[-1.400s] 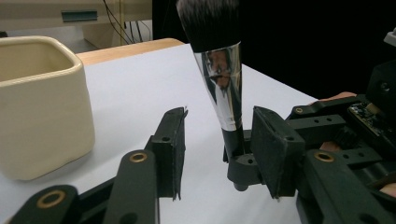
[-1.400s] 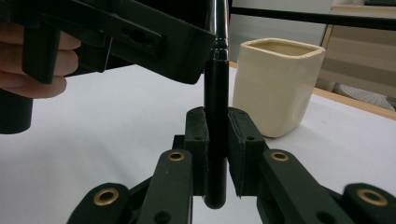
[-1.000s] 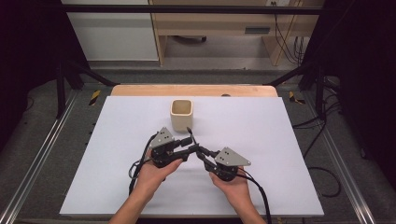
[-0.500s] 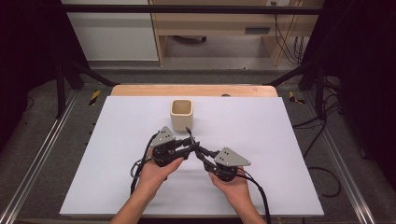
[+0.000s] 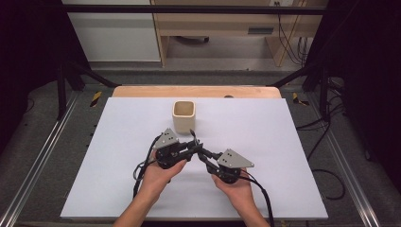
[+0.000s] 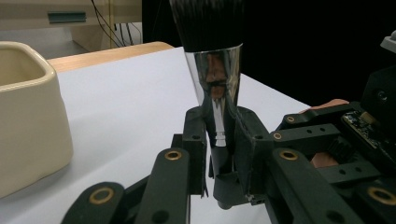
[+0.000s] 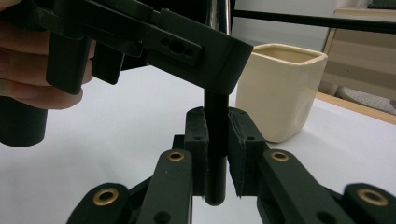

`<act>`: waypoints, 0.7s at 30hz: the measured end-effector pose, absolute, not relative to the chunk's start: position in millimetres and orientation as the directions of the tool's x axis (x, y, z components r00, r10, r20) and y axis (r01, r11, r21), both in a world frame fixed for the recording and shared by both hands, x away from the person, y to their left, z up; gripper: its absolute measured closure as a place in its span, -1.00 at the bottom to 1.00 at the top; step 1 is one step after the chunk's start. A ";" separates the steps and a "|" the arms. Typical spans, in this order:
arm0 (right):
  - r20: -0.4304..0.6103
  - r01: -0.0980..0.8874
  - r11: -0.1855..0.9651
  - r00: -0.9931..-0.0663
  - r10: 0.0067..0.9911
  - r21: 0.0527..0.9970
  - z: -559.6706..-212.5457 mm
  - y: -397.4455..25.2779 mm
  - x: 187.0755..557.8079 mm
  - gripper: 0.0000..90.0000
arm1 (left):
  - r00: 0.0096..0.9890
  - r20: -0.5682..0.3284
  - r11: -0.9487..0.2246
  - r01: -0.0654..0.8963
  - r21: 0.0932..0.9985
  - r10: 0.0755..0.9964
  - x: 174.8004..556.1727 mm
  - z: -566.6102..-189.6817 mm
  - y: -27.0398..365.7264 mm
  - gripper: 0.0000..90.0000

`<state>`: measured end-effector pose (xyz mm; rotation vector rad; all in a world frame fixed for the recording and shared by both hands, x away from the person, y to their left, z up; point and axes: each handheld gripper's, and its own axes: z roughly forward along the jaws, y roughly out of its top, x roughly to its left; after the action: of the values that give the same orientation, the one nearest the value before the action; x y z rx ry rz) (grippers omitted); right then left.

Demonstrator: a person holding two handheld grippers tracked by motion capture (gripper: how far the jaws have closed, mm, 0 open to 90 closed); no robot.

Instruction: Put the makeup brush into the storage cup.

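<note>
A makeup brush (image 5: 192,138) with black bristles, a chrome ferrule (image 6: 215,84) and a black handle (image 7: 215,140) stands nearly upright above the white table, just in front of a cream square cup (image 5: 183,116). My left gripper (image 5: 194,146) is shut on the narrow base of the ferrule, as the left gripper view (image 6: 219,140) shows. Just below it, my right gripper (image 5: 203,154) is shut on the black handle (image 7: 215,156). The two grippers meet tip to tip. The brush's lower end hangs just above the table.
The cream cup (image 7: 280,88) stands just beyond the brush, its opening upward (image 6: 28,116). The white tabletop (image 5: 283,142) stretches to both sides, with a wooden strip (image 5: 142,91) along its far edge. Metal rails and cables lie on the floor around.
</note>
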<state>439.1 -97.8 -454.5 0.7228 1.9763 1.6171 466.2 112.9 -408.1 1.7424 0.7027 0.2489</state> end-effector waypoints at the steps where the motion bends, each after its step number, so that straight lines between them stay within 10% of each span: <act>1: -0.034 0.097 0.158 -0.743 0.668 0.983 -454.5 -97.8 439.2 0.76 | 0.797 -0.194 -0.137 0.325 0.936 0.572 466.1 -408.0 112.6 0.68; 10: -0.035 0.095 0.157 -0.741 0.670 0.983 -453.1 -98.6 439.4 0.70 | 0.796 -0.173 -0.138 0.306 0.942 0.580 465.6 -404.0 112.1 0.71; 21: -0.060 0.108 0.190 -0.706 0.706 0.976 -443.2 -106.3 438.9 0.10 | 0.758 -0.141 -0.119 0.277 0.953 0.637 471.1 -388.3 135.1 0.71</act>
<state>438.9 -106.3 -443.2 0.7586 1.9637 1.5457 471.1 135.1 -388.3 1.7068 0.7282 0.3582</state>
